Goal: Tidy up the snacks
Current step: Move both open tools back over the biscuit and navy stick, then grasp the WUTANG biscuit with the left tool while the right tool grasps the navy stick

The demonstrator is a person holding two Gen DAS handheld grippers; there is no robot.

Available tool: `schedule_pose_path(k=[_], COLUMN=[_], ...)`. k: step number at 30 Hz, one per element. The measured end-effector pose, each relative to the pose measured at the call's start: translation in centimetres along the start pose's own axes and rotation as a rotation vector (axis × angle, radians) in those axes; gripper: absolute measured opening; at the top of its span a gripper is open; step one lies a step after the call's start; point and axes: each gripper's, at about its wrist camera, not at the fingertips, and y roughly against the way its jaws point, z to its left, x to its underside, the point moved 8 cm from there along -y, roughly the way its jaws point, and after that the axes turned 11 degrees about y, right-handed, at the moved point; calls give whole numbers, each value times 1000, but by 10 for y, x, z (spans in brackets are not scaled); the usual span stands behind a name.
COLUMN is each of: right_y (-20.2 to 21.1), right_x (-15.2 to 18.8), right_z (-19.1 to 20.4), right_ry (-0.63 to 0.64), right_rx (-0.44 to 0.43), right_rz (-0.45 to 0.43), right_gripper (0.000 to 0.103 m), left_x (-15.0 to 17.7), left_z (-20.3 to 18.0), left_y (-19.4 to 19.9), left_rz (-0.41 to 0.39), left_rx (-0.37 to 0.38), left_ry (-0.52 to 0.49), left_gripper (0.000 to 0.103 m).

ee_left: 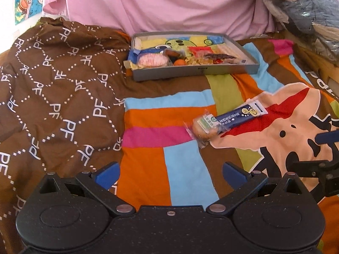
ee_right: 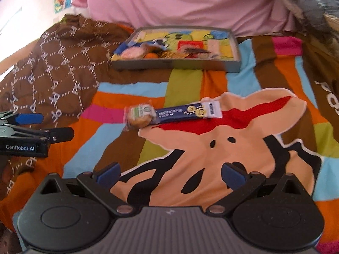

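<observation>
Our left gripper [ee_left: 170,176] is wide open and holds nothing. Our right gripper [ee_right: 170,176] is wide open too, over the soft bedspread [ee_right: 190,80] with bright stripes and a cartoon dog. Ahead lie two snacks, touching. The long blue snack bar [ee_right: 186,111] lies almost sideways, white end to the right. At its left end sits a round little cake [ee_right: 139,118] in a clear shiny wrapper. Farther back, a flat grey tray [ee_left: 190,72] holds more snacks.
</observation>
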Motion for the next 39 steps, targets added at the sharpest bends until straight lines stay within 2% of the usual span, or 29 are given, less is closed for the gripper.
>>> schedule_pose_path(k=[3,10,15,20,25,29,33,39], right_y=[-10,-21,-36,-56,-75,-89,-106,-132], right_x=[-4,-16,-26,-41,-59,-74,-78,-82], right_z=[1,1,-2,-6,-14,-14,-15,-12], right_ry=[32,107,154,211,258,409,602,825], right_rx=[-15,-34,-44,-51,-89,-194,-272,-312], right_rz=[22,1,23,40,29,-17,12,42], right_gripper=[103,103,103,103,103,103,103,103], left_x=[0,-10,-18,-25,-34,-40,-45,-44], left_z=[1,3,4,0,-13,-23,-36,-56], left_y=[-5,-21,-36,-55,-73,-88,-102,-123], left_rz=[4,8,17,44,75,99,89,99], left_rx=[0,7,16,57,134,202,259,313], left_ry=[4,13,3,-17,-101,-159,-231,-362], left_gripper=[102,102,102,102,102,102,102,102])
